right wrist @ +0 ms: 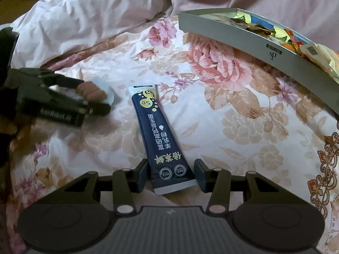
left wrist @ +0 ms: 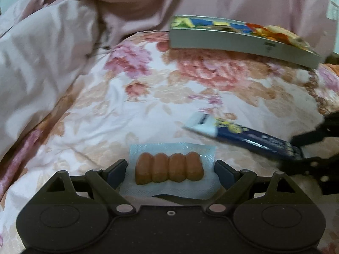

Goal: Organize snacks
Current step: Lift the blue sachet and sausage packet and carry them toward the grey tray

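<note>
left fingers (left wrist: 171,169) spread astride sausage pack (left wrist: 169,170); right fingers (right wrist: 170,174) spread astride blue sachet (right wrist: 157,131)

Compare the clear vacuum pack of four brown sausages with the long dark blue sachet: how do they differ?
The clear vacuum pack of four brown sausages is short, squarish and see-through; the long dark blue sachet is narrow, opaque and printed with white and yellow text. The sausage pack bulges in ridges, while the sachet lies flat. The pack sits between the open left gripper; the sachet's end lies between the open right gripper. Both rest on the floral quilt, outside the grey tray.
</note>
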Tool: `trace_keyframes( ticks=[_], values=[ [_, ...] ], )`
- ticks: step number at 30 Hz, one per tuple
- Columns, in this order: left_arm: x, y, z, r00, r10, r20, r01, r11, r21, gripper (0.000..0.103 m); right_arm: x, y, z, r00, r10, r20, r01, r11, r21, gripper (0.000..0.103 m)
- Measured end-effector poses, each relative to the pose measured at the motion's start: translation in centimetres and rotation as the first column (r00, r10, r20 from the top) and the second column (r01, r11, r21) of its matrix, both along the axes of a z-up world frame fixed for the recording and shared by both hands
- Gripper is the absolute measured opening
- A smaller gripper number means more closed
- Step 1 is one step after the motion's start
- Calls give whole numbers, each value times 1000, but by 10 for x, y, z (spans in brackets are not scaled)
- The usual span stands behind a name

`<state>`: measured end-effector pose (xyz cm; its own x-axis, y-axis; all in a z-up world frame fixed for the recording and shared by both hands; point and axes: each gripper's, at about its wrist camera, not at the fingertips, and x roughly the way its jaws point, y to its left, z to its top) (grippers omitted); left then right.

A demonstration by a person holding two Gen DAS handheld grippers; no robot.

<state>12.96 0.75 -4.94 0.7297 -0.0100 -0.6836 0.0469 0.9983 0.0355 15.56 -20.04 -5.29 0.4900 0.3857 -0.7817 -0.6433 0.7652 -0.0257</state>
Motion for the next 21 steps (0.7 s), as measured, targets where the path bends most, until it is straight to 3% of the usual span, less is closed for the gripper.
trace_keyframes(
  ticks=[10, 21],
  values=[
    [0, -14, -2, 994, -104, -15, 104, 995, 1, 90, 7, 12, -6, 994, 57, 90, -57, 998, 2, 72],
    [2, -11, -3, 994, -108, -20, 107, 994, -19, 90, 19, 22, -16, 985, 109, 137, -113, 993, 24, 72]
  ],
)
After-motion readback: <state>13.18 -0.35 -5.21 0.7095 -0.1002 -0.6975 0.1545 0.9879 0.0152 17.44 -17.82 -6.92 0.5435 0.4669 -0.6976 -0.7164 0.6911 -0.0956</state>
